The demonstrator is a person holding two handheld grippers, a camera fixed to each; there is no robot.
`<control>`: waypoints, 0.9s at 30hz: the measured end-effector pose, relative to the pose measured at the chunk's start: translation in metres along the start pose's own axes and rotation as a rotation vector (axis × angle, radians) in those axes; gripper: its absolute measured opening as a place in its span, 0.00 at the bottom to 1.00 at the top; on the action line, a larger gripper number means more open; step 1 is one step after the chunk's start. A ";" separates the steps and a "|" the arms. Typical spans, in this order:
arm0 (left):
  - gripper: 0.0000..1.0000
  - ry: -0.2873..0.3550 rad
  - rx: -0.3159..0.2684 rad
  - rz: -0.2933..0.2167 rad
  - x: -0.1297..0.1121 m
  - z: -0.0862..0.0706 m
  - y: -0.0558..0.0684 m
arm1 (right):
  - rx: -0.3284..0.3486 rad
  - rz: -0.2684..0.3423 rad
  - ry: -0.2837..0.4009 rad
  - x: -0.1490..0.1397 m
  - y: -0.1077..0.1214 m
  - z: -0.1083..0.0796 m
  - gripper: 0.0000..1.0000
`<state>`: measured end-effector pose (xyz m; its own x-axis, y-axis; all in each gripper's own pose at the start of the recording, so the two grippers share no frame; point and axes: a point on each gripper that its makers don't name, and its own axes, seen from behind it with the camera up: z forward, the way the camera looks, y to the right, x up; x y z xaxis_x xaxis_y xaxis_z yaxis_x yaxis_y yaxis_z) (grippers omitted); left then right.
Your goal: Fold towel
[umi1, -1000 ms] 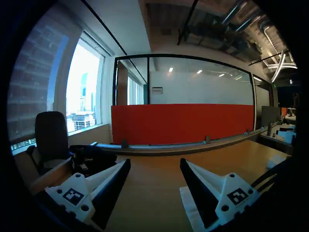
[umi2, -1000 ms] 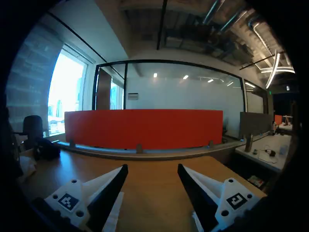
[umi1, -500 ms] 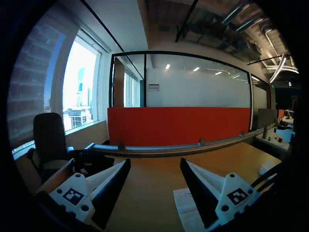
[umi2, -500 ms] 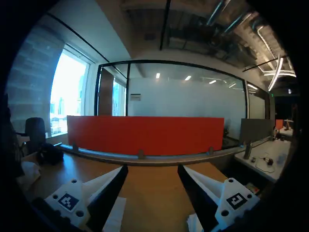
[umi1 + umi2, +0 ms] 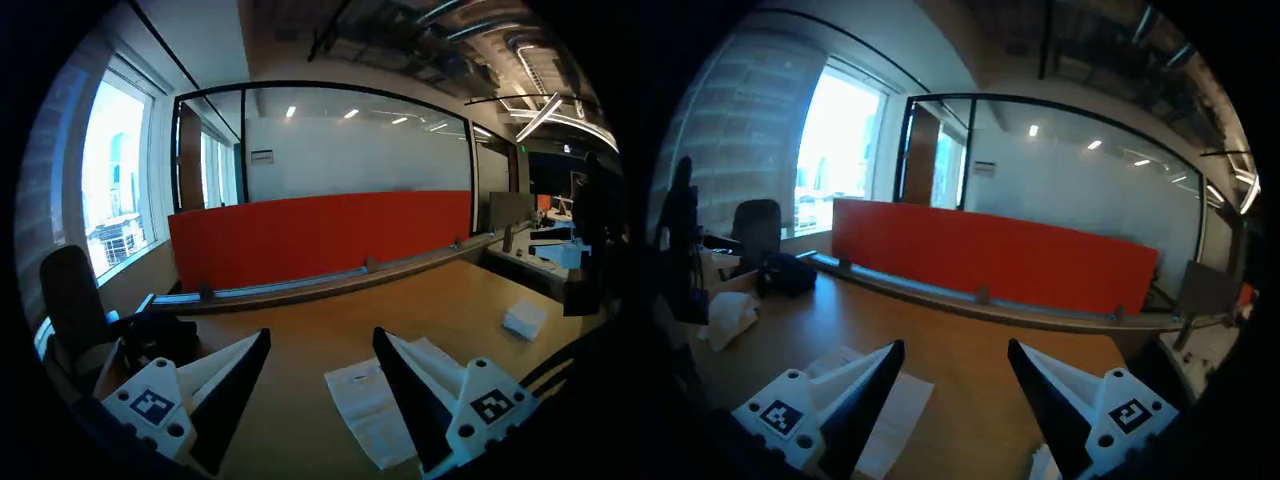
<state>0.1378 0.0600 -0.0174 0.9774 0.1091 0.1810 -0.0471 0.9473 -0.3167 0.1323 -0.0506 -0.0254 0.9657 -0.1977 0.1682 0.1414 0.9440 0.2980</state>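
A flat white towel lies spread on the wooden desk, partly under my left gripper's right finger. My left gripper hangs open above the desk, nothing between its fingers. In the right gripper view the same white towel lies flat on the wooden desk beneath the left finger. My right gripper is open and holds nothing. A small folded white cloth sits farther right on the desk, and a crumpled white cloth lies at the desk's left end.
A red divider panel runs along the desk's far edge. A black bag and a dark office chair stand at the left. A neighbouring desk with items is at the right.
Both views have tilted down and swung, so more of the desk shows. The flat white towel now lies fully in sight under the fingers. Both grippers stay open.
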 end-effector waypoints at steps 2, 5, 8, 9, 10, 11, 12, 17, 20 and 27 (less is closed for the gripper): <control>0.95 -0.022 -0.025 0.013 -0.004 0.001 0.005 | 0.044 -0.013 -0.022 -0.001 -0.009 0.001 1.00; 0.95 -0.049 -0.052 0.038 -0.011 0.001 0.010 | 0.092 -0.029 -0.046 -0.002 -0.019 0.003 1.00; 0.95 -0.079 -0.071 0.066 -0.019 0.002 0.015 | 0.127 -0.047 -0.067 -0.004 -0.027 0.003 1.00; 0.95 -0.087 -0.076 0.074 -0.021 0.002 0.017 | 0.138 -0.053 -0.074 -0.005 -0.029 0.003 1.00; 0.95 -0.094 -0.082 0.081 -0.023 0.002 0.018 | 0.150 -0.059 -0.082 -0.007 -0.032 0.003 1.00; 0.95 -0.102 -0.088 0.090 -0.026 0.002 0.020 | 0.162 -0.066 -0.092 -0.009 -0.035 0.003 1.00; 0.95 -0.108 -0.094 0.094 -0.029 0.003 0.022 | 0.174 -0.072 -0.101 -0.012 -0.037 0.003 1.00; 0.95 -0.141 -0.127 0.108 -0.047 0.005 0.031 | 0.222 -0.105 -0.155 -0.031 -0.050 0.003 1.00; 0.95 -0.160 -0.138 0.115 -0.059 0.007 0.034 | 0.234 -0.115 -0.173 -0.040 -0.055 0.006 1.00; 0.95 -0.202 -0.158 0.118 -0.088 0.011 0.041 | 0.267 -0.120 -0.205 -0.058 -0.066 0.011 1.00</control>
<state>0.0473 0.0922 -0.0356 0.9053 0.2891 0.3113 -0.1102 0.8674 -0.4853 0.0642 -0.1040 -0.0448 0.8783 -0.3769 0.2941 0.1629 0.8143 0.5572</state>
